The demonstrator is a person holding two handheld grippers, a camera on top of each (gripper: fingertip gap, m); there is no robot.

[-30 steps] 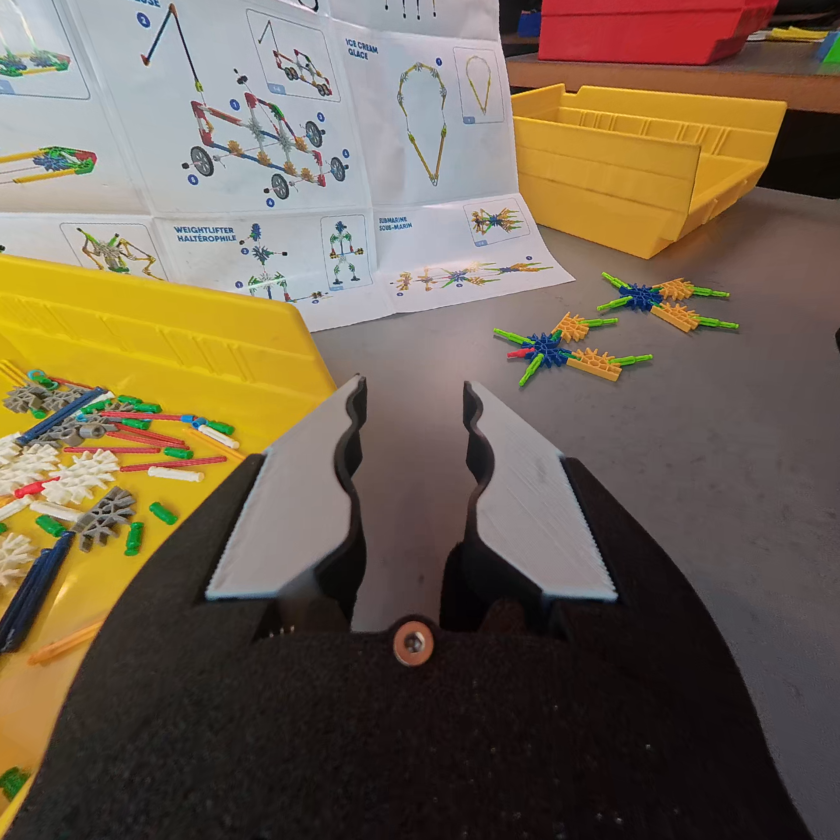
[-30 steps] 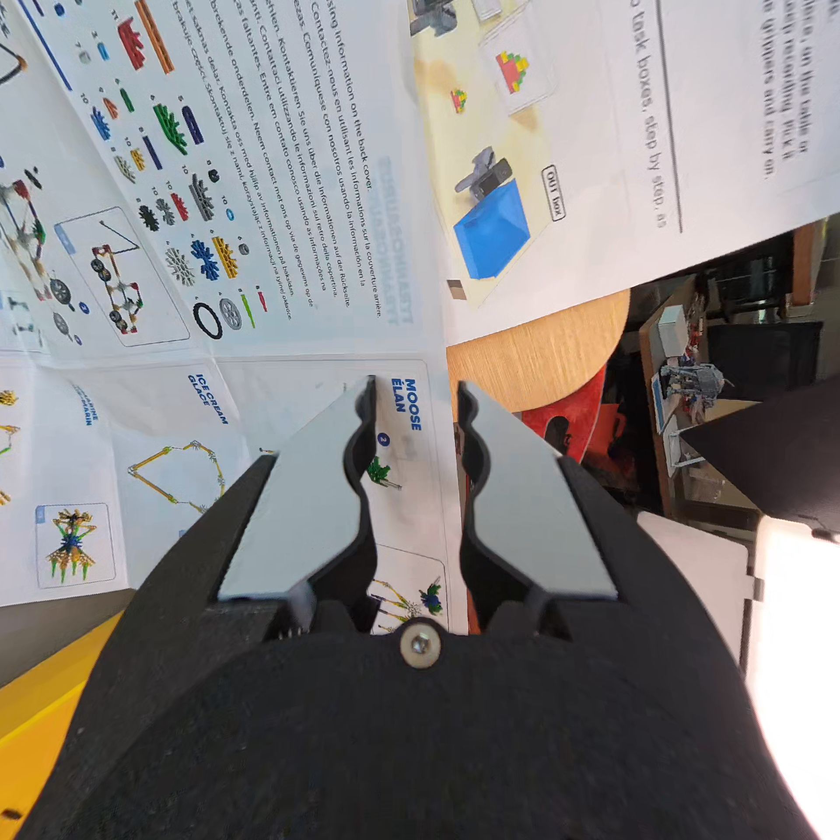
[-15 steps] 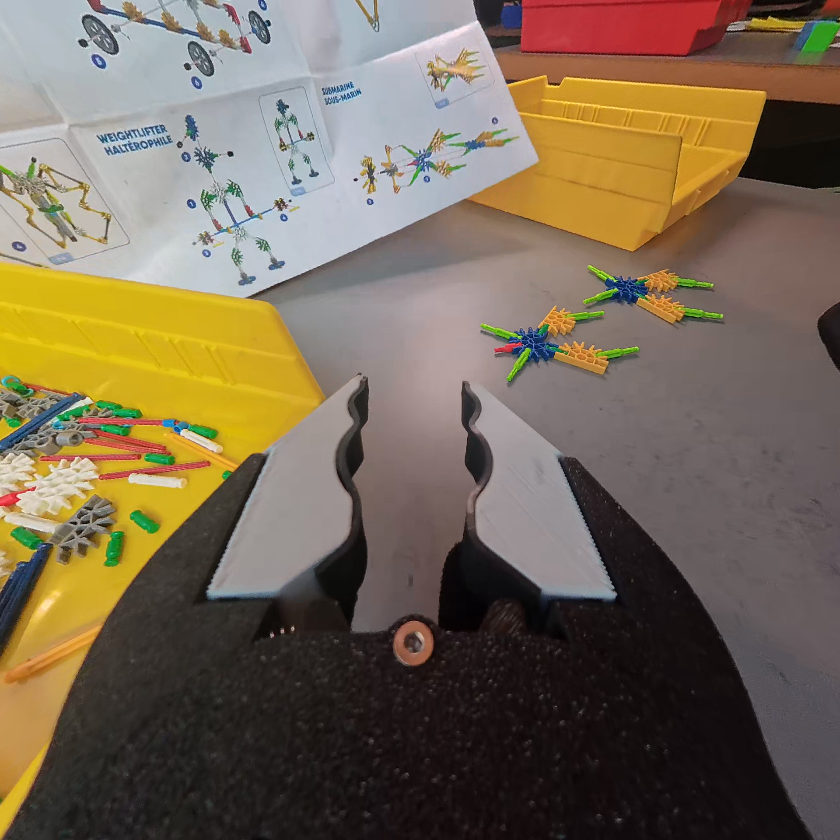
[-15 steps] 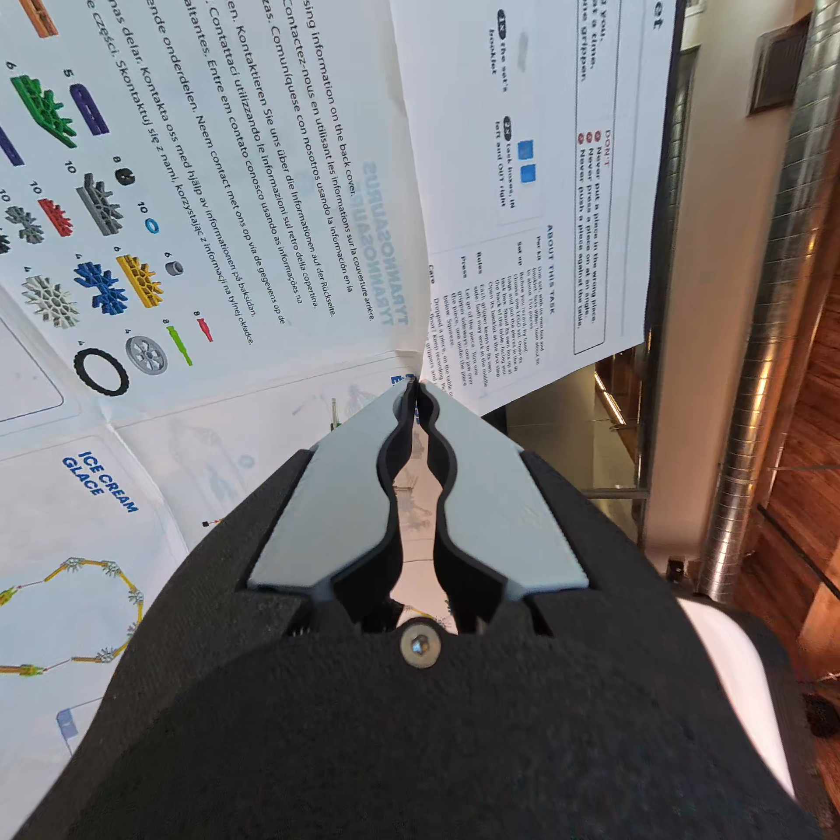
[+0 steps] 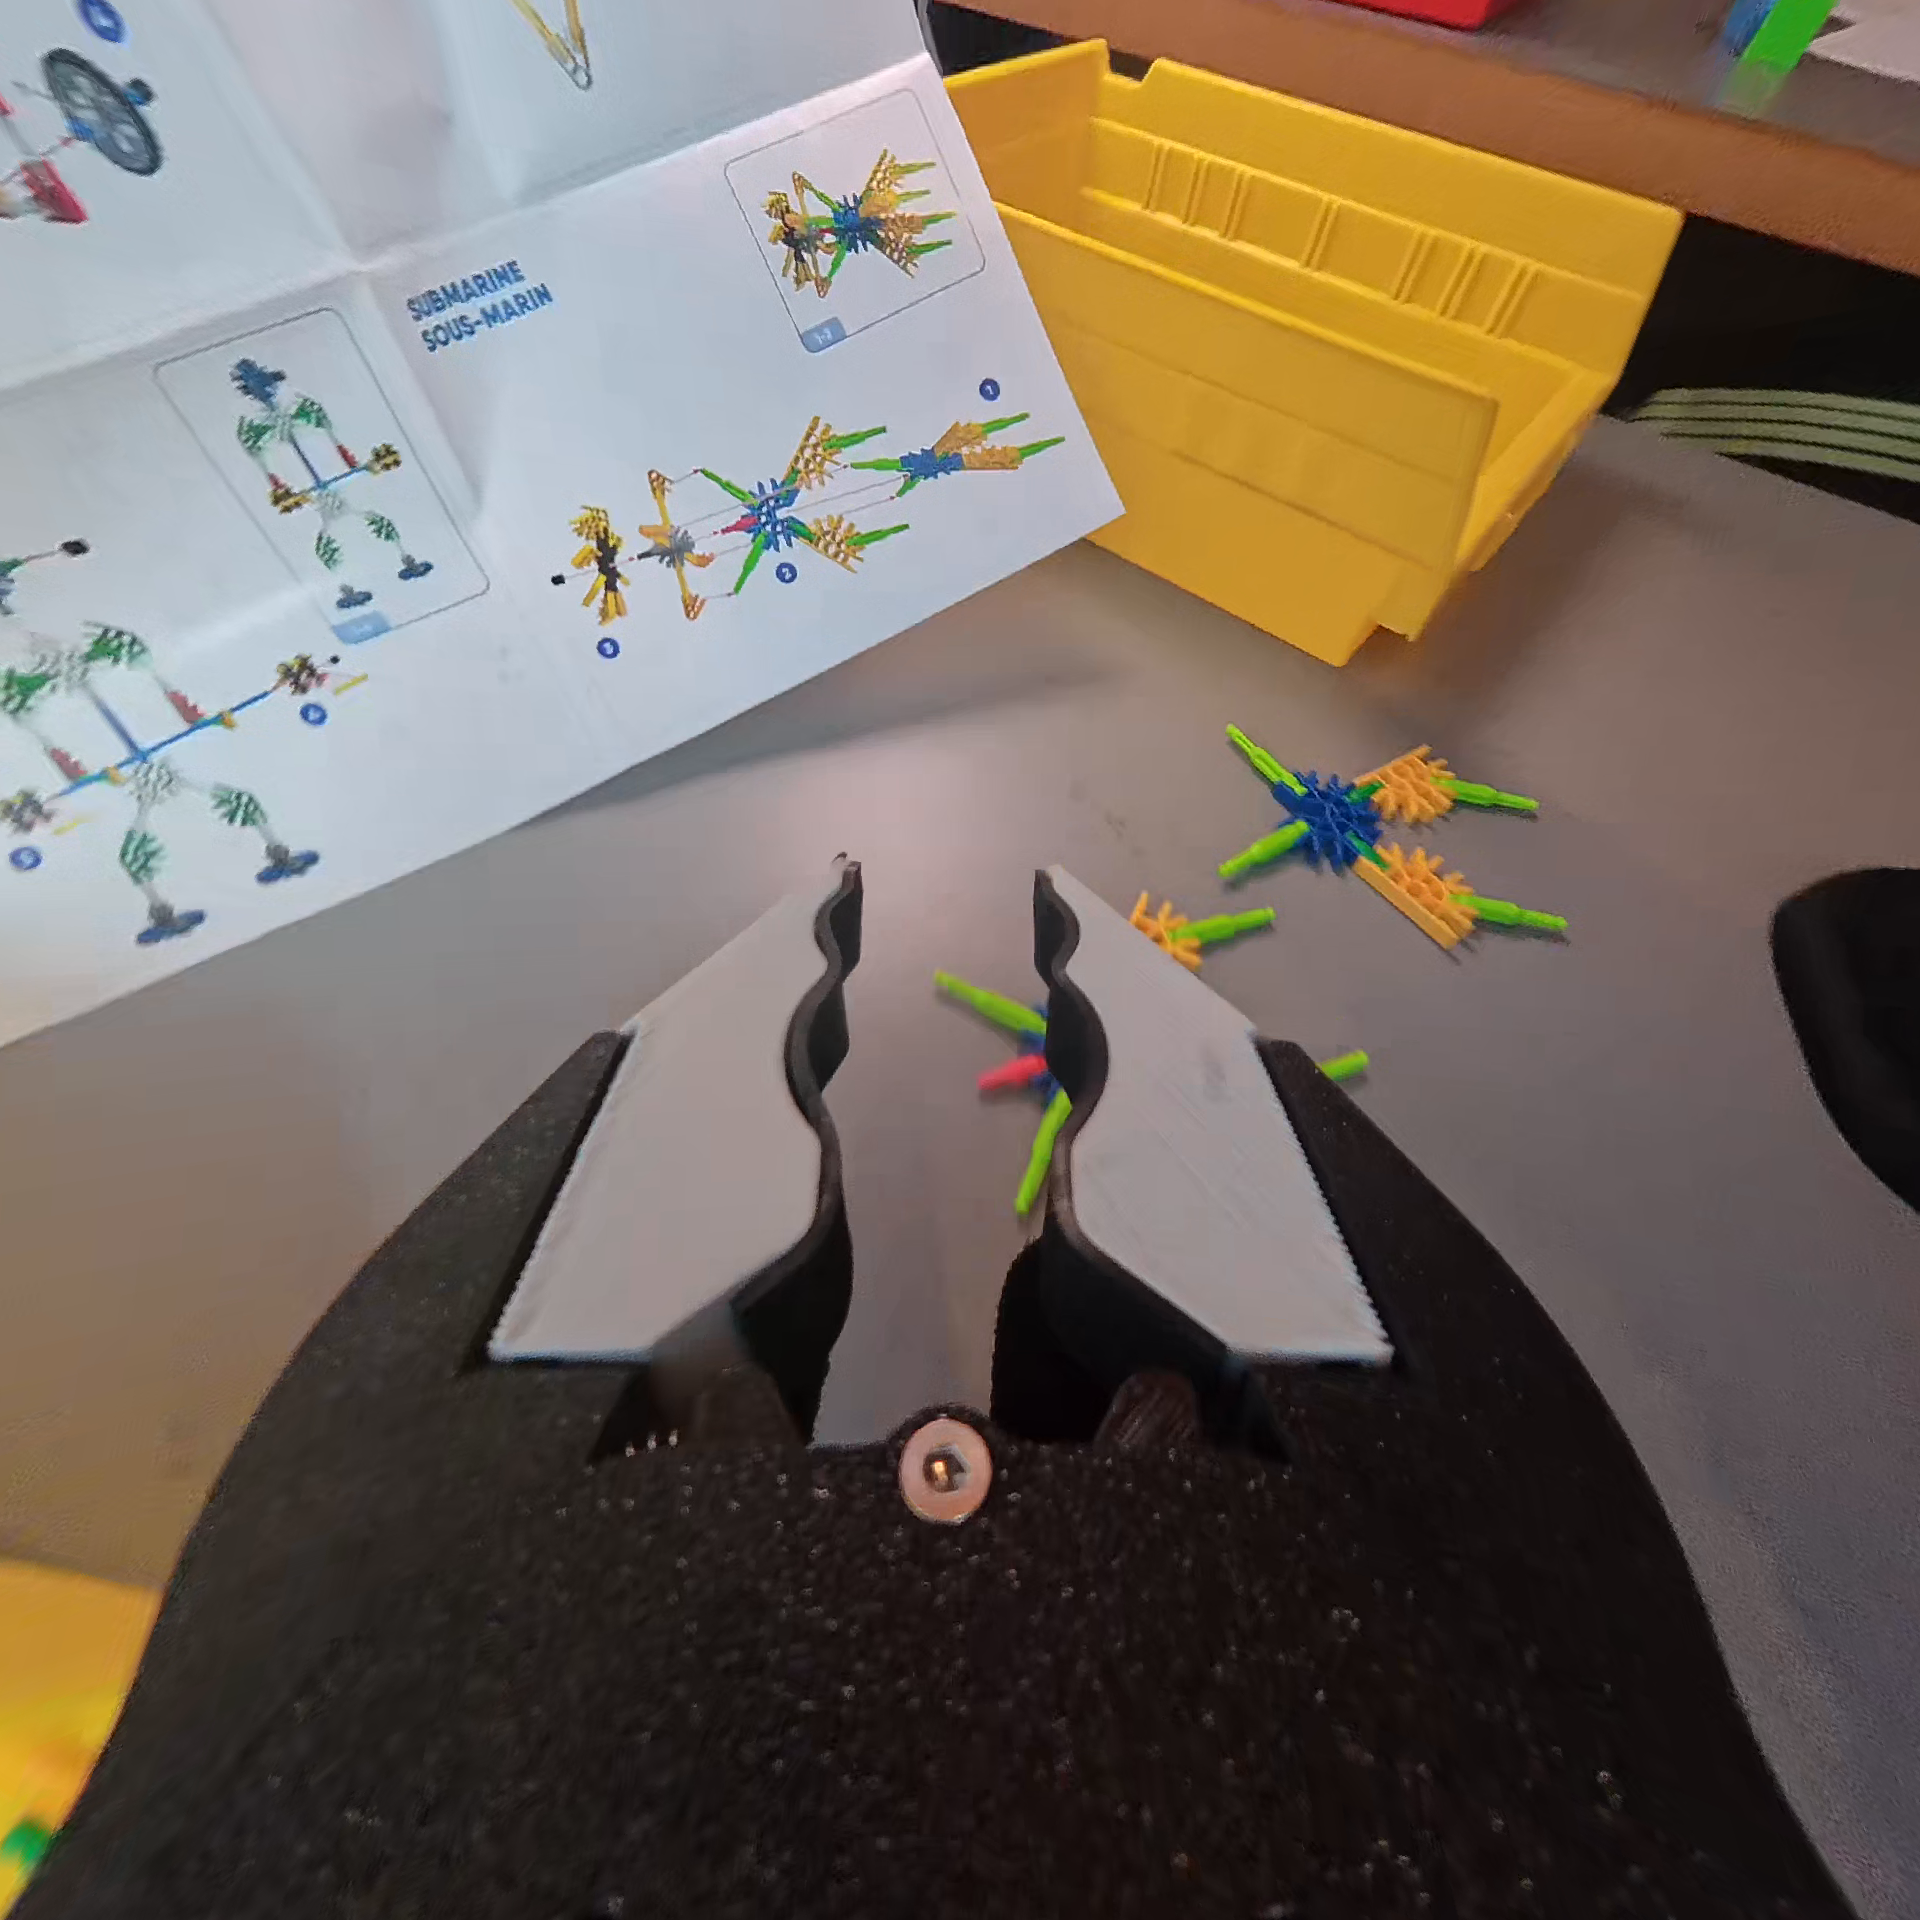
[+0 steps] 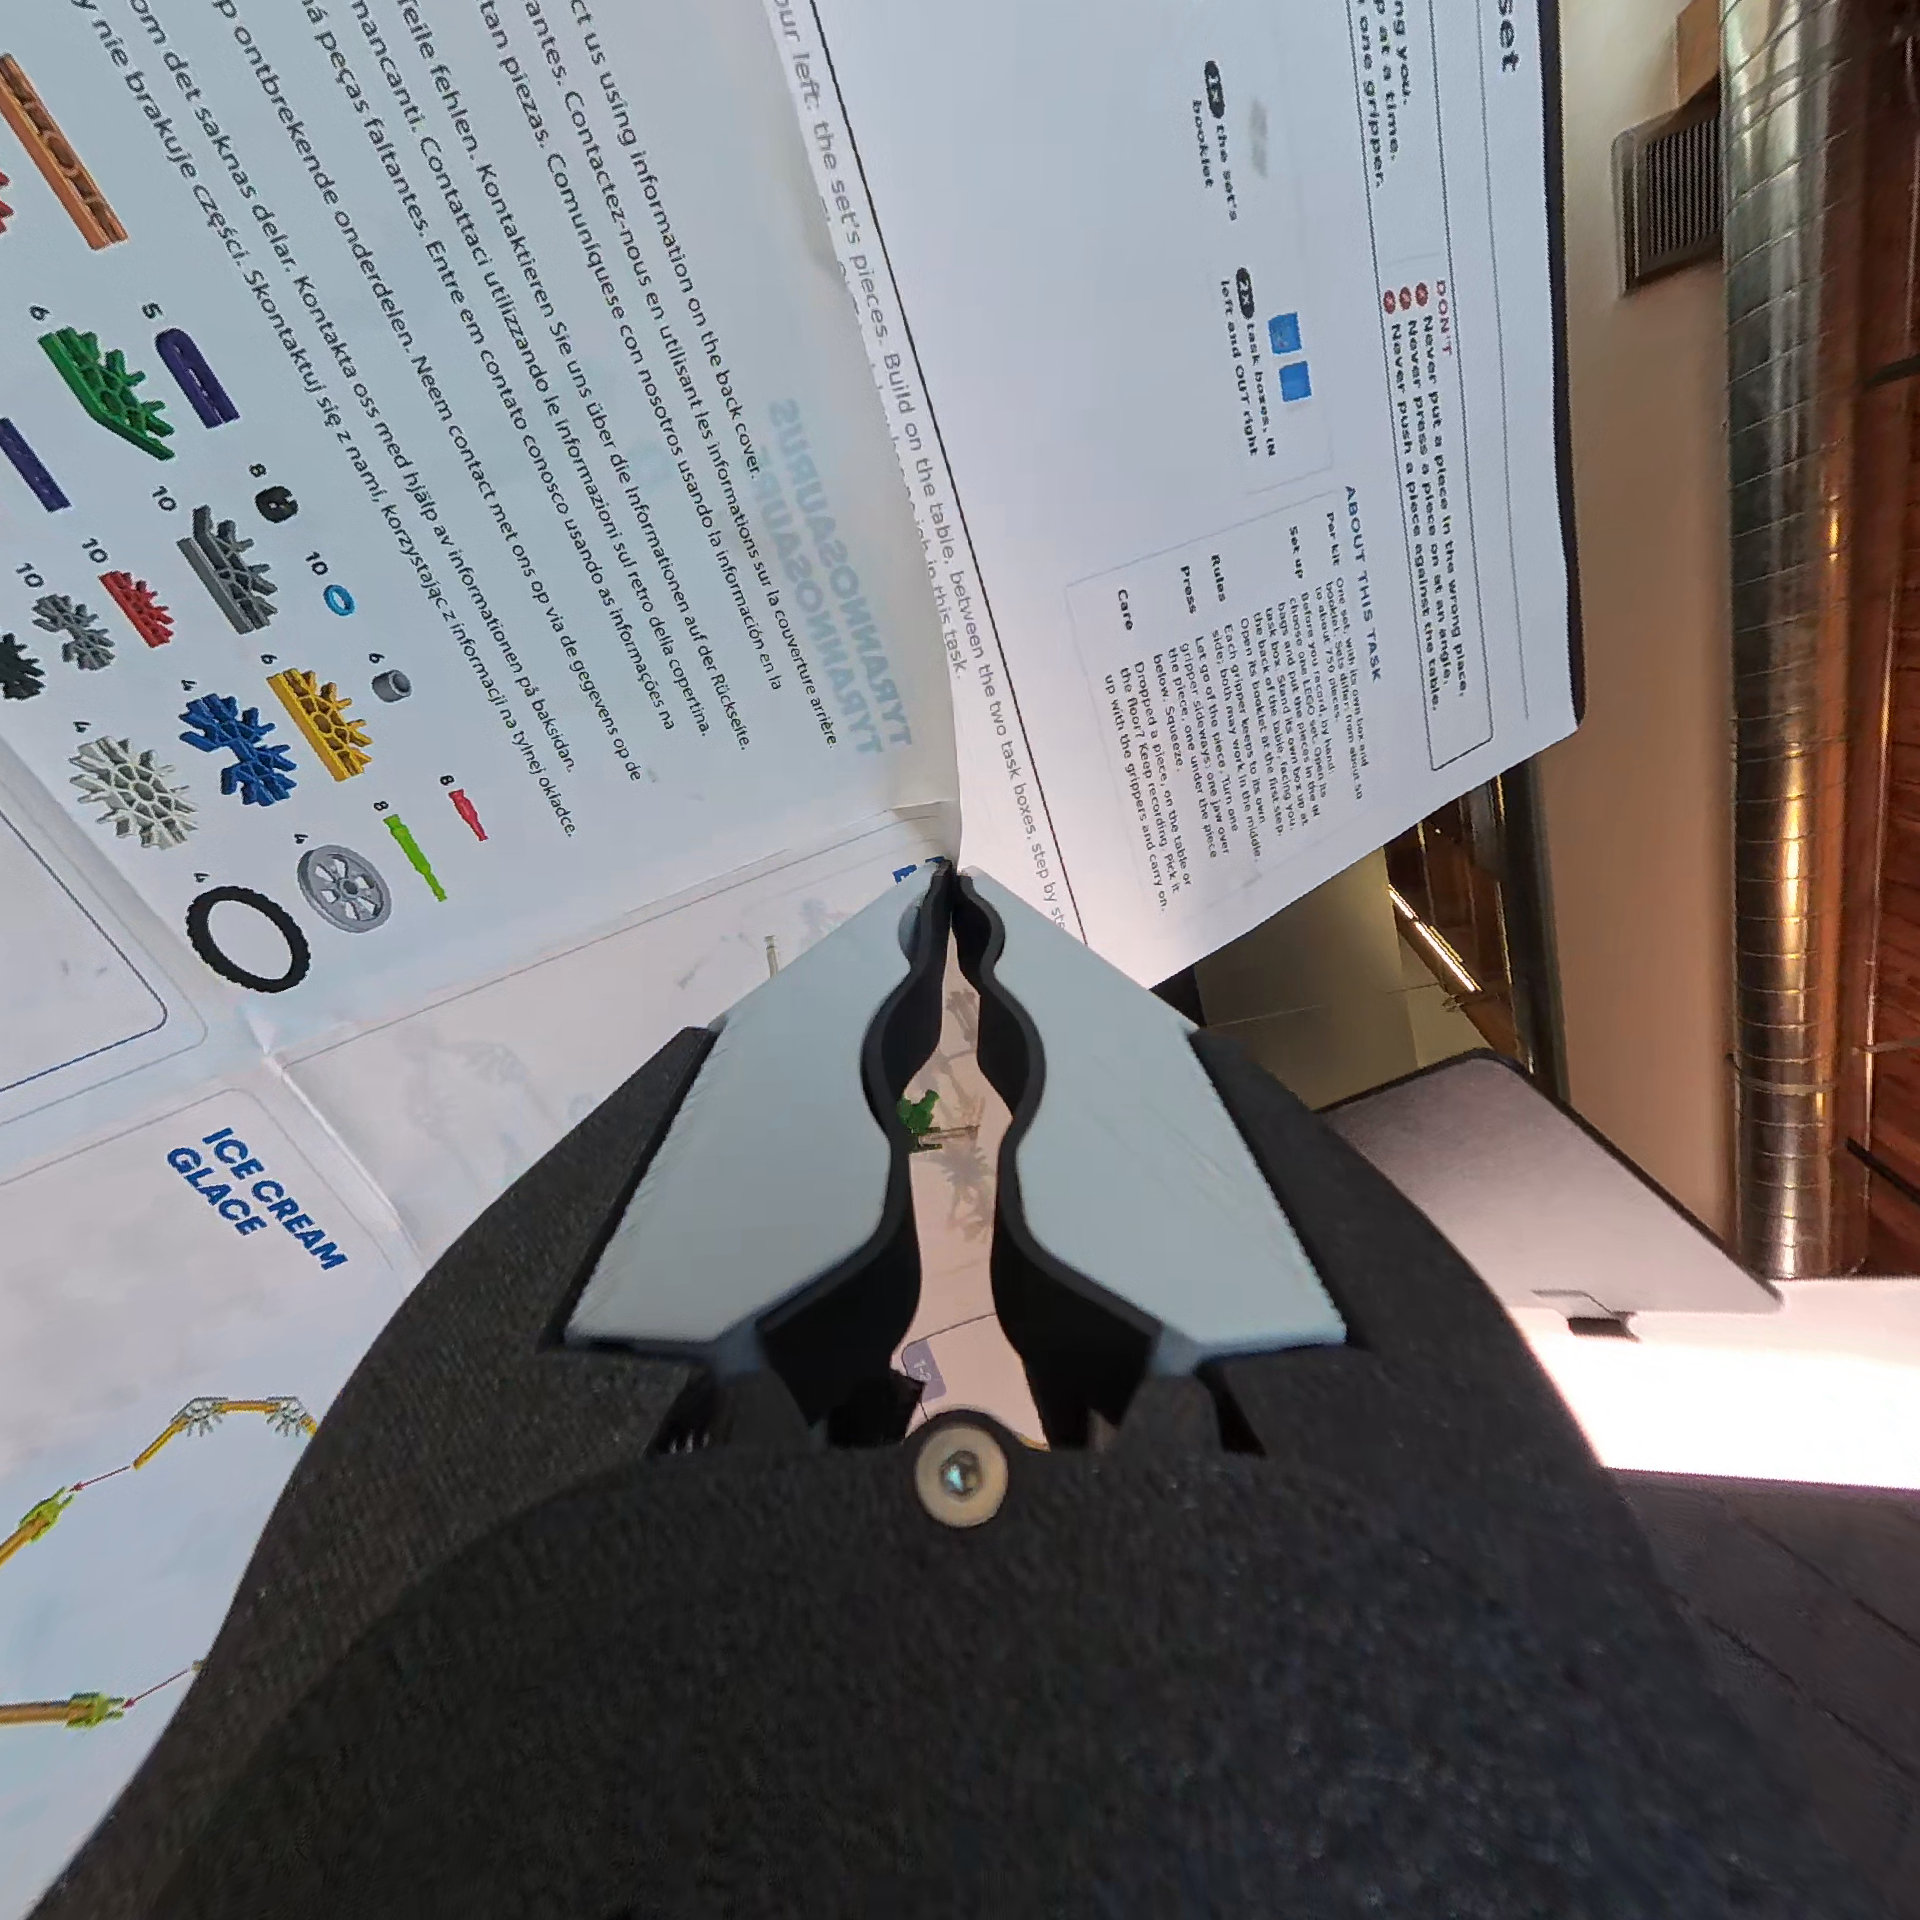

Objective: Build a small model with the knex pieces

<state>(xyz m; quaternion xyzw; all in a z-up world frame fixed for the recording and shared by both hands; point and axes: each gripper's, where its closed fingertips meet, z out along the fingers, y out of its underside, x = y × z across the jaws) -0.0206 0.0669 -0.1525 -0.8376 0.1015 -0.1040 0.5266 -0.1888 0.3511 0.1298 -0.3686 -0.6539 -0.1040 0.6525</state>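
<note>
My left gripper (image 5: 945,883) is open and empty, low over the grey table (image 5: 1558,1247). A small assembly of blue hub, orange connectors and green and red rods (image 5: 1013,1049) lies just under and beside its right finger, partly hidden by it. A second, similar assembly (image 5: 1351,821) lies farther right. My right gripper (image 6: 951,878) is shut on the edge of the folded instruction sheet (image 6: 468,520). The sheet also shows in the left wrist view (image 5: 520,416), raised off the table at the left.
An empty yellow bin (image 5: 1299,364) stands at the back right. A corner of another yellow bin (image 5: 52,1683) shows at the bottom left. A dark object (image 5: 1860,1018) sits at the right edge. Behind the instruction sheet hangs another printed page (image 6: 1195,416), with a metal duct (image 6: 1787,623) beyond. About 45 centimetres separates my left fingertips from my right.
My left gripper moved forward and right, from beside the parts bin to the nearer assembly. My right gripper closed on the instruction sheet's edge, and the sheet rose off the table.
</note>
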